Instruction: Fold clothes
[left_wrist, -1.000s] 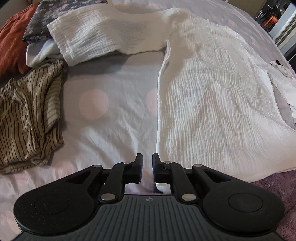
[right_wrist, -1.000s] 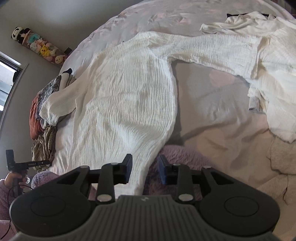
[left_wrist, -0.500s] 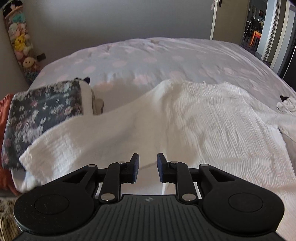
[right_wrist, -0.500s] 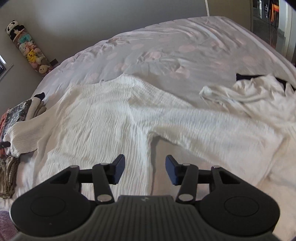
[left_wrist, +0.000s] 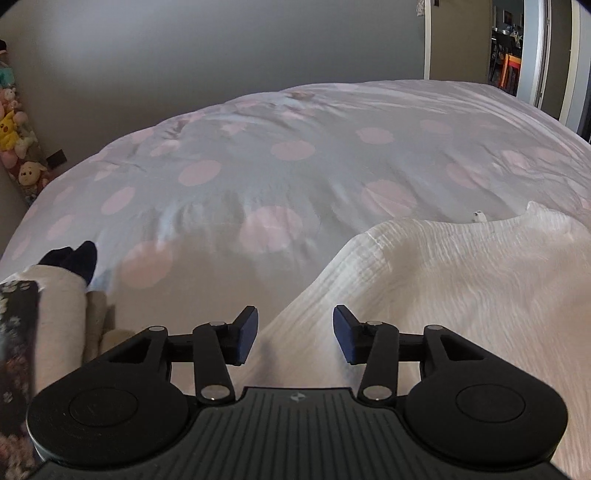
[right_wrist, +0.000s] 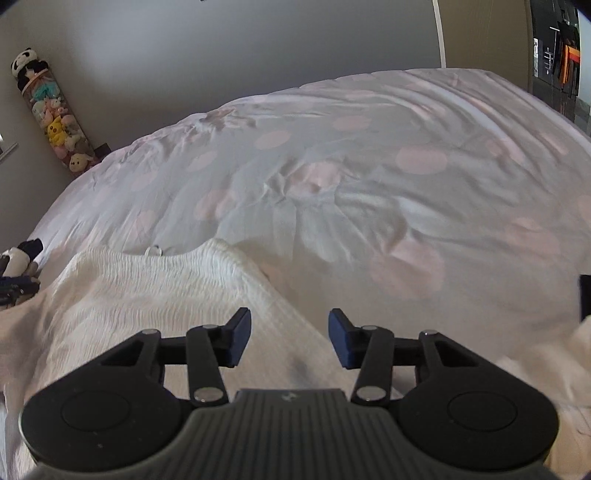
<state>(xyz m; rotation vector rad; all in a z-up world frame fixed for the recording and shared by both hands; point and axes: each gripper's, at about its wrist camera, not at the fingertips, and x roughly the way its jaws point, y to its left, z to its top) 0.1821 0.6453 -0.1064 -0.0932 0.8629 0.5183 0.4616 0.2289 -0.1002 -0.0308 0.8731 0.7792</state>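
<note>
Both grippers are low over the bed now, pointing toward the far wall. The left gripper (left_wrist: 294, 335) has its jaws spread wide and holds nothing; the white crinkle-weave top (left_wrist: 461, 288) lies between and beyond its fingers, with the left shoulder slope running up and away to the right of the right-hand finger. The right gripper (right_wrist: 289, 339) is just as wide open and just as empty, and the same white top (right_wrist: 155, 291) lies under its left finger and off to that side, its sleeve edge slanting down between the two fingers.

Past the fingertips on both views is the neckline with a small hanging loop (right_wrist: 155, 251), and beyond that only the pale duvet with pink dots (left_wrist: 295, 177).

As for progress: I'd say the folding has barely started. The top lies spread flat with no fold visible in it (at least in the part these cameras catch), so laying out looks done and every fold is still to come. Each gripper seems lined up on a shoulder, which suggests a pinch there comes first.

Well to the left of the left gripper's fingers sit a dark floral garment (left_wrist: 16, 354) and a cream-coloured piece (left_wrist: 61, 306), apparently a stack, though I can't tell how neatly folded. Other clothes may wait out of frame.
</note>
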